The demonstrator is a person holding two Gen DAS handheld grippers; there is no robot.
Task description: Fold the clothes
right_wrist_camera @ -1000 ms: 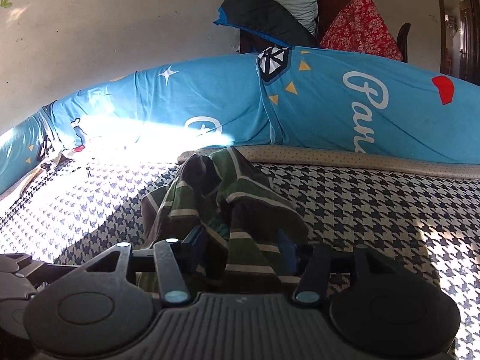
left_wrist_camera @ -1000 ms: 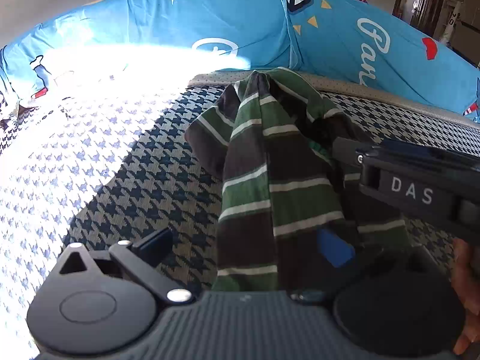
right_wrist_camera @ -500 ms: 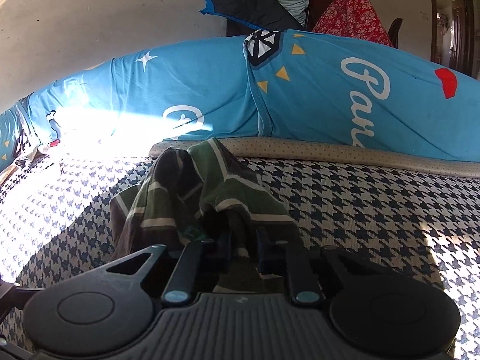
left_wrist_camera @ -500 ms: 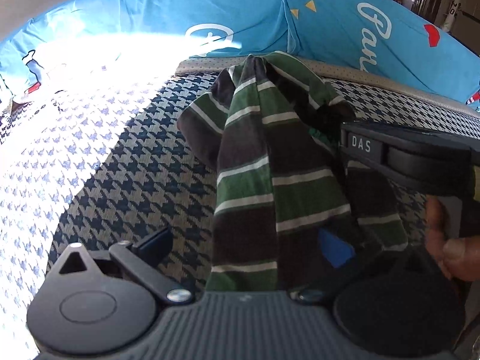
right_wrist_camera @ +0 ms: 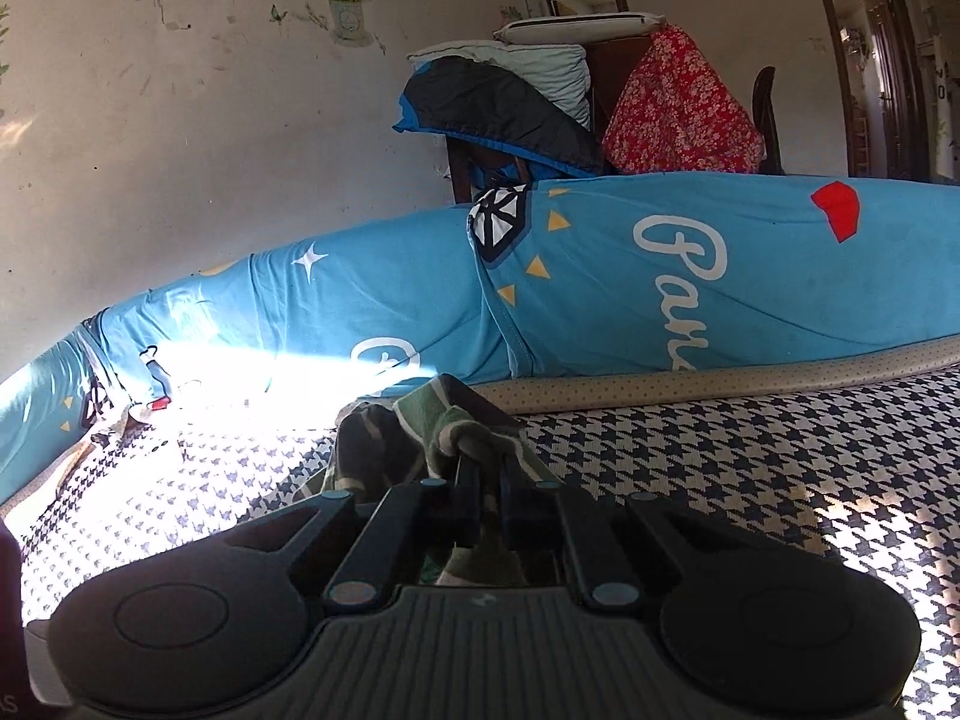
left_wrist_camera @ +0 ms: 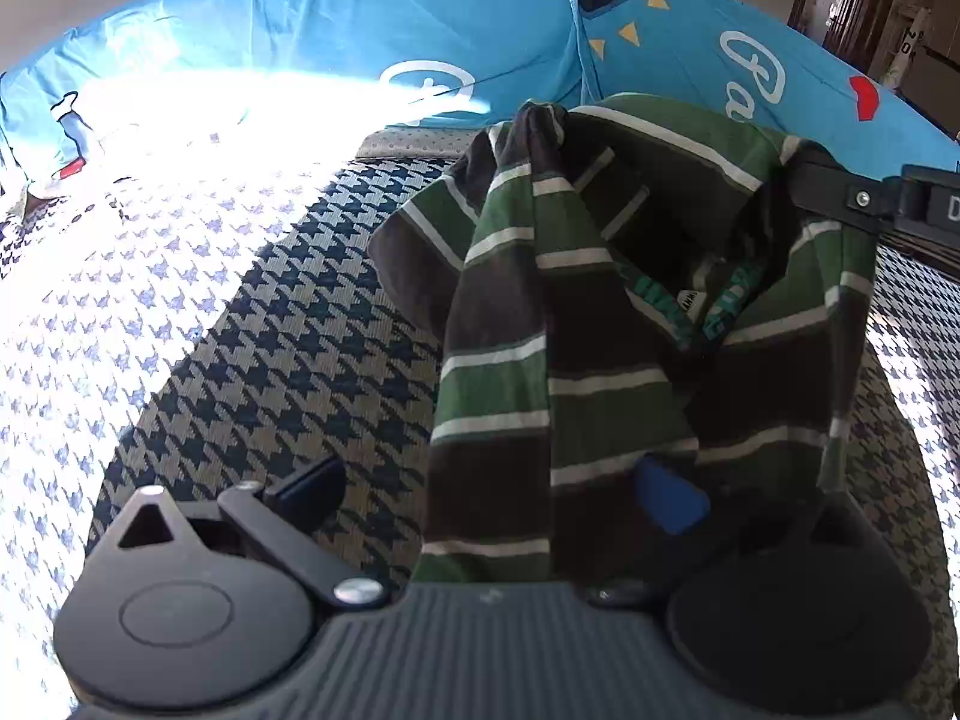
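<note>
Striped shirt, frame centre, hangs over houndstooth mat. Right gripper jaws pinch its fabric; left gripper jaws spread wide, gripping nothing.

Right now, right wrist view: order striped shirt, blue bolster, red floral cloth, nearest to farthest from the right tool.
1. Striped shirt, clamped in the right tool.
2. Blue bolster, straight ahead along the bed's far edge.
3. Red floral cloth, behind it, upper right.

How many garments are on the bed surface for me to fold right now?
1. The striped shirt hangs bunched above the houndstooth cover, pinched by the right claw and draped over the left claw. More may lie outside both views.
</note>
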